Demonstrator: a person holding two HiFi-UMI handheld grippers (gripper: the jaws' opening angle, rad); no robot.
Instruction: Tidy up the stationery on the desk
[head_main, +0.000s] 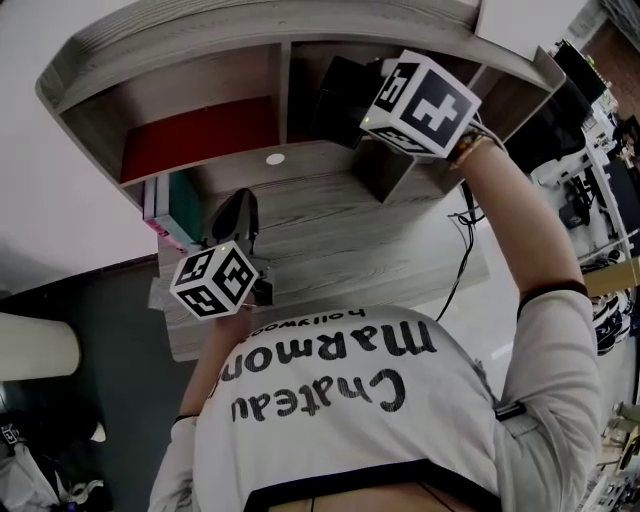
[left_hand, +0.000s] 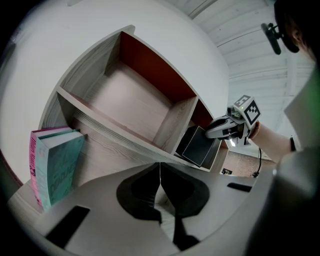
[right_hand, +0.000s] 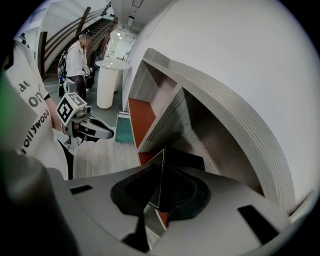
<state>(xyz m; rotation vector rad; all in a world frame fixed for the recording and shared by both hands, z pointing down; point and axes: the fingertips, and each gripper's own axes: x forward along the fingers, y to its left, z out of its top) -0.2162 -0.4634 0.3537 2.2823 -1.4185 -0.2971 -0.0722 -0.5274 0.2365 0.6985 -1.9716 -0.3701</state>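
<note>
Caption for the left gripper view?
Left gripper, jaws shut and empty, faces the grey wooden shelf while the right gripper holds a flat black book inside one compartment.

Head view from above the shelf unit (head_main: 180, 40); both gripper views close, seemingly toward its compartments.

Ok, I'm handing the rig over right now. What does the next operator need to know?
Left gripper: shut on nothing, low over the desk.
Right gripper: shut on the black notebook, which leans inside the shelf, second compartment from the left.
Pink and teal books stand upright at the desk's left end, under the shelf.
Done: notebook is in its compartment.
Left: probably release it and back out. No other loose stationery is in view.
</note>
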